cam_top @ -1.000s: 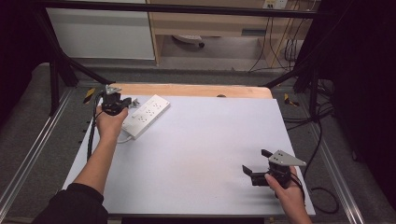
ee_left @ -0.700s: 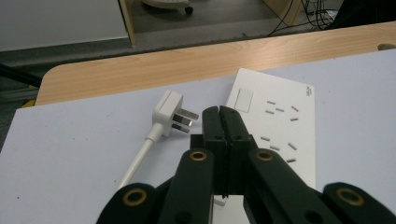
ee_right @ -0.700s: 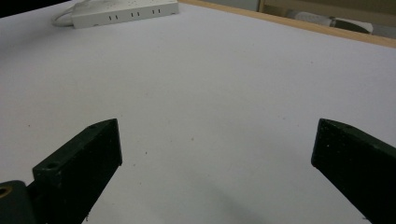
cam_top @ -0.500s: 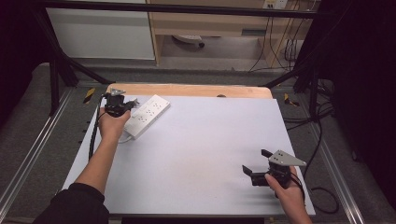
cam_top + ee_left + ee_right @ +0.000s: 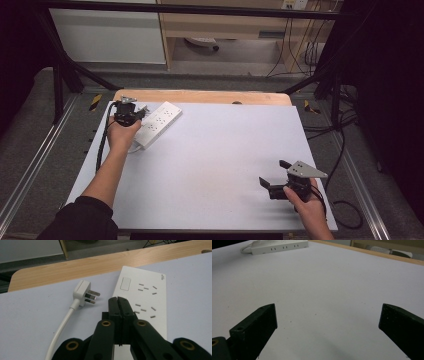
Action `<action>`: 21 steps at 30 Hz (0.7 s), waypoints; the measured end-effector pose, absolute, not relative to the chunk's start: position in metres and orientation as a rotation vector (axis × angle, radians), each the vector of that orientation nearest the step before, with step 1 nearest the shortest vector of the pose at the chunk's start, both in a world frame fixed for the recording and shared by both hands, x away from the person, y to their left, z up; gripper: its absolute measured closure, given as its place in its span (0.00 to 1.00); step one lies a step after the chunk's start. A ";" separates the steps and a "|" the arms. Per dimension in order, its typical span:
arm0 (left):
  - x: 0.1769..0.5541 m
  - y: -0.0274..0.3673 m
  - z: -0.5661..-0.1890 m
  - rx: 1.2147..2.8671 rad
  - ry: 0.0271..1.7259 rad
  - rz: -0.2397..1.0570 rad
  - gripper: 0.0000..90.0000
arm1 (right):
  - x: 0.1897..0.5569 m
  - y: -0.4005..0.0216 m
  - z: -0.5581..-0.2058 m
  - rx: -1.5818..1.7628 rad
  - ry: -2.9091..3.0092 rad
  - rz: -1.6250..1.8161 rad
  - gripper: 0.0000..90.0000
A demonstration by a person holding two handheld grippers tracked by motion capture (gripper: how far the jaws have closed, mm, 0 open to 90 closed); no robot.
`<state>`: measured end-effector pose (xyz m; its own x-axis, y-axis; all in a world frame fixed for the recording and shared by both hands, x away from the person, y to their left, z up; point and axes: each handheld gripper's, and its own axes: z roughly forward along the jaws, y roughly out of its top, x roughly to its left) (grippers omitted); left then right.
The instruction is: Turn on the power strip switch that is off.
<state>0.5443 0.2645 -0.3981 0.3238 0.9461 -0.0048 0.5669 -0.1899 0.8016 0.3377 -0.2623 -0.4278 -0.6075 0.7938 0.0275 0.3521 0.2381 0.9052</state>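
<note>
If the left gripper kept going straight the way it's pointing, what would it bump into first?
Probably the white power strip. The shut left gripper points along the strip's near edge, with the plug lying off to its side. Depth is hard to judge, so it might skim the table first.

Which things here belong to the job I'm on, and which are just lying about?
In the job:
- white power strip
- white plug with its cable
- left gripper, shut, above the strip

Lying about:
- right gripper, open over bare table
- wooden board at the far edge
</note>
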 end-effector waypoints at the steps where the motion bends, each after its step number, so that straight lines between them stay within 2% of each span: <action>1: 0.544 0.265 -0.398 1.870 1.338 0.665 1.00 | 0.338 -0.262 -0.428 1.049 2.076 1.340 0.03; 21: 0.546 0.263 -0.406 1.917 1.342 0.641 1.00 | 0.340 -0.261 -0.429 1.050 2.089 1.340 0.03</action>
